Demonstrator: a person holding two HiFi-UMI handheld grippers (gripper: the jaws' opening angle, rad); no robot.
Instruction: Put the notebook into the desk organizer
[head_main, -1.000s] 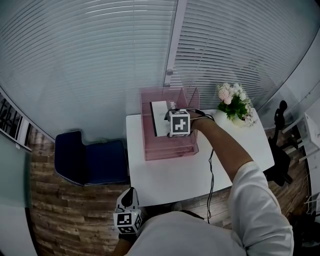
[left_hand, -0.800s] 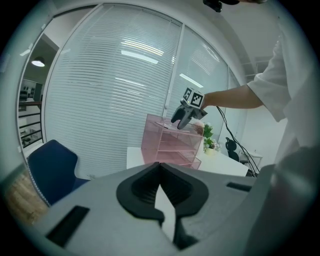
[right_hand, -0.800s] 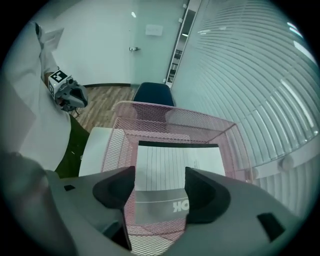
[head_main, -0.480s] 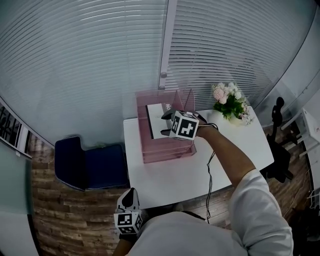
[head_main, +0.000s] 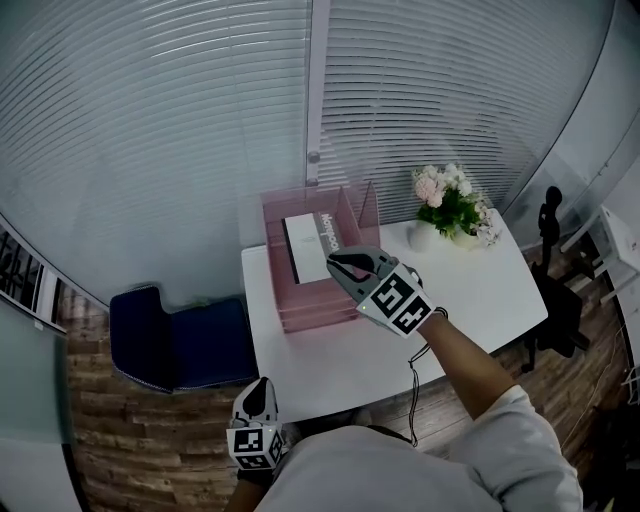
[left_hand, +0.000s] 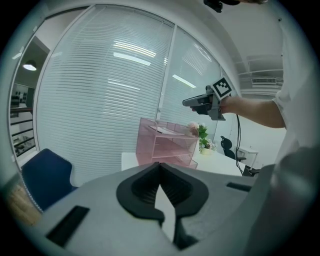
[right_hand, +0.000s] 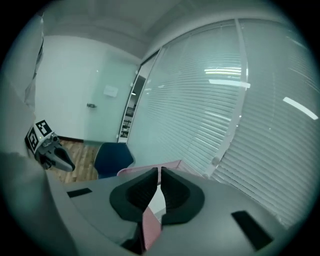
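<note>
The white notebook (head_main: 312, 240) with a dark spine lies flat in the top tray of the pink mesh desk organizer (head_main: 300, 305) at the back left of the white table (head_main: 480, 290). My right gripper (head_main: 333, 262) hovers in front of and above the organizer, apart from the notebook; its jaws are closing and nothing is between them (right_hand: 159, 172). In the left gripper view the organizer (left_hand: 167, 145) stands ahead, and the right gripper (left_hand: 186, 102) hangs in the air above it. My left gripper (head_main: 258, 430) stays low by my body, shut and empty (left_hand: 160, 167).
A white vase of pink flowers (head_main: 448, 205) stands at the table's back right. A blue chair (head_main: 180, 335) sits left of the table and a black office chair (head_main: 555, 300) to its right. Window blinds (head_main: 200, 120) close off the back.
My right gripper has drawn back from the organizer's top tray toward me and risen, and its jaws have closed. The notebook stays in the tray. The left gripper has not moved.
</note>
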